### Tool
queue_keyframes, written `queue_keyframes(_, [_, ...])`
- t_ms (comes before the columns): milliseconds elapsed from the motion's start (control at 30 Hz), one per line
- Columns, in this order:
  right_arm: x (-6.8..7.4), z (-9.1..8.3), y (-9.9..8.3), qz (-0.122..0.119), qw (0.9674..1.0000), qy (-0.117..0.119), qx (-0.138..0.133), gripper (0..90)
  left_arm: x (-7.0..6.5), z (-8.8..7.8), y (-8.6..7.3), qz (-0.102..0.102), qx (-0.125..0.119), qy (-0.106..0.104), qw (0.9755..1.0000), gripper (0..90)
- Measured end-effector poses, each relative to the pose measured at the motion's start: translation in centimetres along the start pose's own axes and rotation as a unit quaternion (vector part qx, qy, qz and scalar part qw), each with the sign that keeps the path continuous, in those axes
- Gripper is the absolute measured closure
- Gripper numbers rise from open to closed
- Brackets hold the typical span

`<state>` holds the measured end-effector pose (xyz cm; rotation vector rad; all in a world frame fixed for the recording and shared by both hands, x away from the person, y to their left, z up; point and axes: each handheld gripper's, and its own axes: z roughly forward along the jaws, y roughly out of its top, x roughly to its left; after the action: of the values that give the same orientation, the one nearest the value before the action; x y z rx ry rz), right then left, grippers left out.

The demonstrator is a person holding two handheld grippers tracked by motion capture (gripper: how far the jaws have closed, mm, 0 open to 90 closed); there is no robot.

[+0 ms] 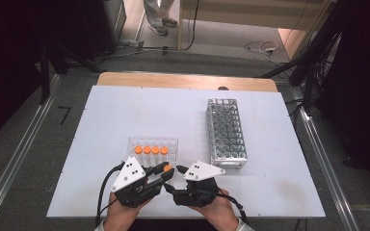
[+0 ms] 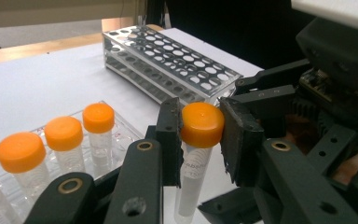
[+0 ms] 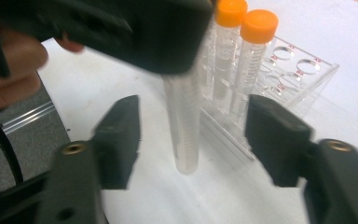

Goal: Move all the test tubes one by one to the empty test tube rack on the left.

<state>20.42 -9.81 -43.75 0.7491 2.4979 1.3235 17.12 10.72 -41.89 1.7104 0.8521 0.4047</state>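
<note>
The left gripper grasps a tube by its orange cap: one finger presses the cap's left side, the other its right. The tube hangs upright below the fingers, its clear body pointing down toward the worktop.

In the right gripper view, the right gripper stands released, its fingers spread wide on either side of the same tube's lower body and touching it on neither side. The tube's rounded tip hangs midway between them, above the worktop. The left gripper's dark body covers the tube's top.

From above, the two grippers meet tip to tip near the worktop's front edge, with the orange cap between them.

Just beyond the fingers stands a clear rack holding a row of four orange-capped tubes. Farther off, to the right of the fingers, stands a long metal rack of open holes, well apart from the clear rack.
</note>
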Motion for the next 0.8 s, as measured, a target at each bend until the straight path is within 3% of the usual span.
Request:
queue_keyframes(200, [-0.9,-0.5,-0.4,0.005,1.0,-0.006,-0.004,21.9,0.9,-1.1,0.6,-0.016,-0.01,0.002,0.9998,70.0])
queue_keyframes(800, [-4.3,-3.3,-2.1,0.022,0.9977,-0.062,-0.017,17.3,3.3,-3.8,1.4,-0.038,-0.02,0.032,0.9986,70.0])
